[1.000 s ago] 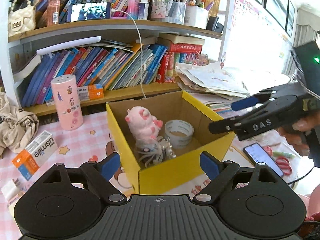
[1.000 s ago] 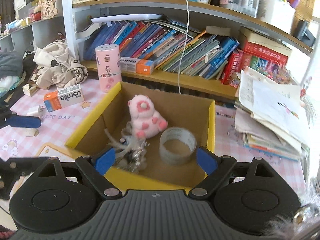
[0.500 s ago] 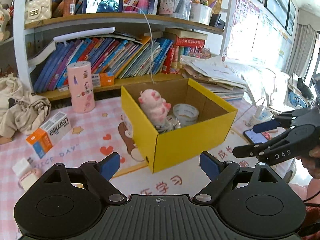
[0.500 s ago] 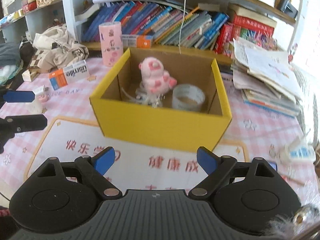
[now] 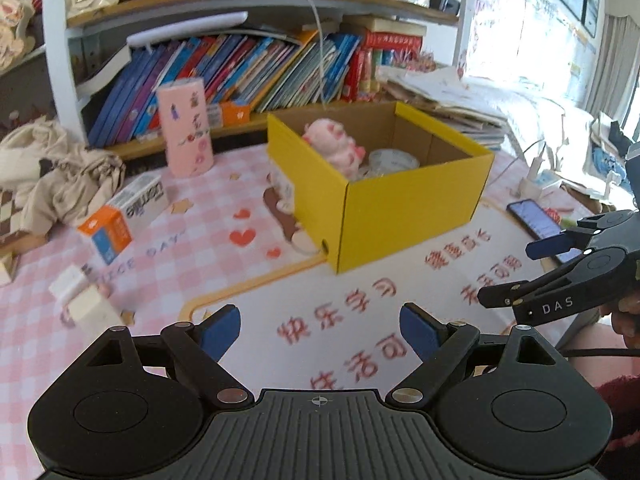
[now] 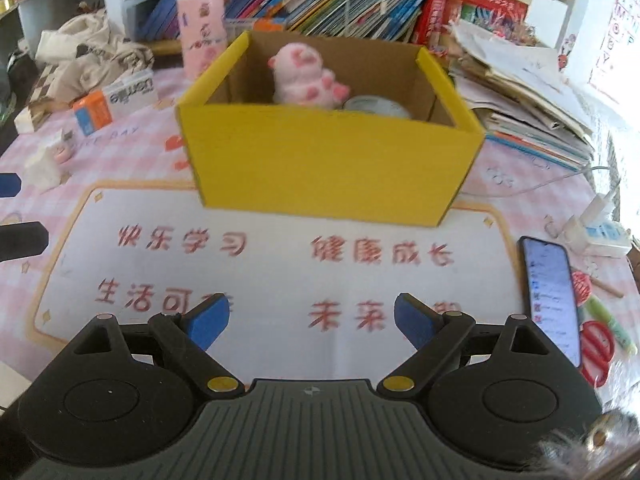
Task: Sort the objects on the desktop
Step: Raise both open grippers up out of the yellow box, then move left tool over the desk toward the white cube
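We hold our left claw (image 5: 320,326) above the bench (image 5: 168,264) with its blue pads spread wide apart and nothing between them, and our right claw (image 6: 311,316) is the same, fingers apart and empty over the white mat (image 6: 280,280) with red lettering. In the left wrist view the right claw (image 5: 532,270) shows at the right edge, its two fingers parted, well short of the yellow box (image 5: 384,200). That box (image 6: 328,160) stands open on the far edge of the mat, and inside it we see a pink plush toy (image 6: 304,78) sitting upright toward the back left and a roll of tape (image 6: 376,106) lying flat just beside it on the right. Left of the box, on the pink checked cloth, lies an orange and white carton (image 6: 116,100) on its side, with a tall pink tube (image 6: 200,32) standing upright behind it near the bookshelf (image 5: 240,64). A small white block (image 5: 86,306) sits near our left claw. On the right of the mat a phone (image 6: 550,296) lies face up with its screen lit, red scissors (image 6: 596,344) just beside it, and a stack of papers (image 6: 528,80) rests beyond the box.
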### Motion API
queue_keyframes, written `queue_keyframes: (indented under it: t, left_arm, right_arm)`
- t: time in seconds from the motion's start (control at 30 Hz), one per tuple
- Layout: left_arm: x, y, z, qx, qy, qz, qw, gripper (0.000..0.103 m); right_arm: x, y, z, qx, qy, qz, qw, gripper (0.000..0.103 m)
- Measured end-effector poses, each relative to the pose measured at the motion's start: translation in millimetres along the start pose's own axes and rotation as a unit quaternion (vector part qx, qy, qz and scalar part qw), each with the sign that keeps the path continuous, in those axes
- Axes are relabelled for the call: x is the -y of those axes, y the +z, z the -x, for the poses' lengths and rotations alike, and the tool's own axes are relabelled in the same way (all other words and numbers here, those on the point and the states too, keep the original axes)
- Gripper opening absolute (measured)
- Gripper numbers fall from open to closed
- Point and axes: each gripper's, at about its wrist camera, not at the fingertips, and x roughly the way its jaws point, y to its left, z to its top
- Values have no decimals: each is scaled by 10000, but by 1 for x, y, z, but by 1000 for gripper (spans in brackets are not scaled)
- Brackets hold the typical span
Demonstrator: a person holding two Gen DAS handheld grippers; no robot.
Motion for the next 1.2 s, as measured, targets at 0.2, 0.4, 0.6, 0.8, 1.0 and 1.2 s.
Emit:
queue_keyframes:
  t: [0.2,0.4,0.6,0.8,1.0,1.2]
  left_arm:
    - [-5,-12,8,-72,-10,-47,10000,89]
    - [-21,-22,21,-13,117,120,9999,89]
    - [-37,-33,32,9,252,351,9991,89]
    - [-46,-43,41,-2,318,413,9986,89]
    - [-60,-53,50,8,417,563,9975,89]
    - [-73,-63,59,11,538,719,9960,89]
  right_arm:
    - [-36,-3,-4,-129,223,374,9990,90]
    - [-57,0,-4,-165,278,536,9980,90]
    - [-77,-1,-5,-196,342,706,9967,91]
    - [-99,-3,-3,-196,387,924,9948,91]
    - [-120,-5,-3,-182,451,1120,9925,91]
    - [-138,-4,-4,-194,534,1281,9901,91]
